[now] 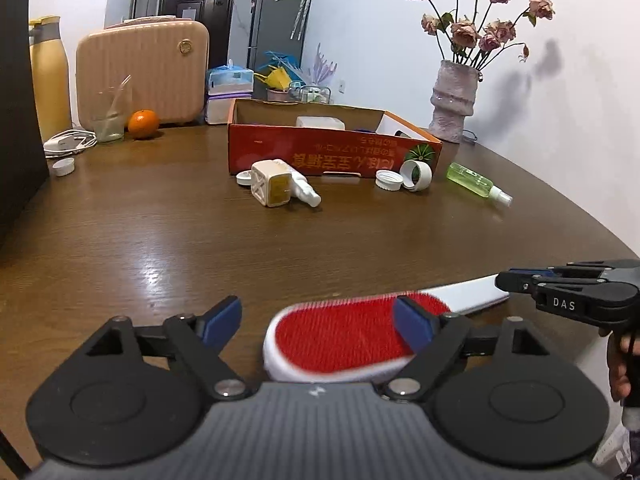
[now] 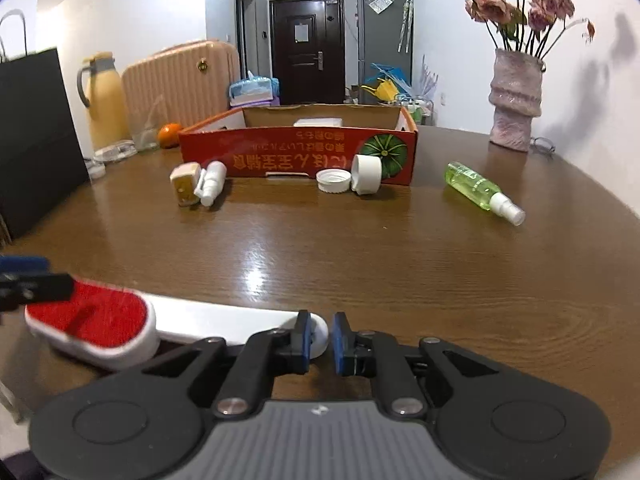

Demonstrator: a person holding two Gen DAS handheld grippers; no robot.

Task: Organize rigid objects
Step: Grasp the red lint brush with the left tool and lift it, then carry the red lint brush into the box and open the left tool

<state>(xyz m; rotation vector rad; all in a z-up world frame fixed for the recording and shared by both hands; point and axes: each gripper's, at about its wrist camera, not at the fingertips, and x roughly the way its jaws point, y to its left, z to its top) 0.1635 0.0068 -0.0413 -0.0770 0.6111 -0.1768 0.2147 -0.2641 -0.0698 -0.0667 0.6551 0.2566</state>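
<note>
A white lint brush with a red pad [image 1: 344, 330] [image 2: 96, 316] lies at the table's near edge. My left gripper [image 1: 316, 322] is open, its jaws either side of the red head and above it. My right gripper [image 2: 320, 338] is nearly shut at the tip of the brush's white handle [image 2: 224, 320]; whether it pinches the handle is unclear. In the left wrist view the right gripper [image 1: 516, 280] sits at the handle's end. An open red cardboard box [image 1: 332, 152] [image 2: 300, 152] stands mid-table with a white box inside.
In front of the box lie a cream block [image 1: 272, 184], a white spray bottle [image 2: 212, 182], a white cap [image 2: 334, 180] and a white jar [image 2: 366, 174]. A green spray bottle [image 2: 480, 190] lies right. A vase [image 2: 514, 100], orange [image 1: 143, 123], glass, thermos, suitcase and black bag stand behind.
</note>
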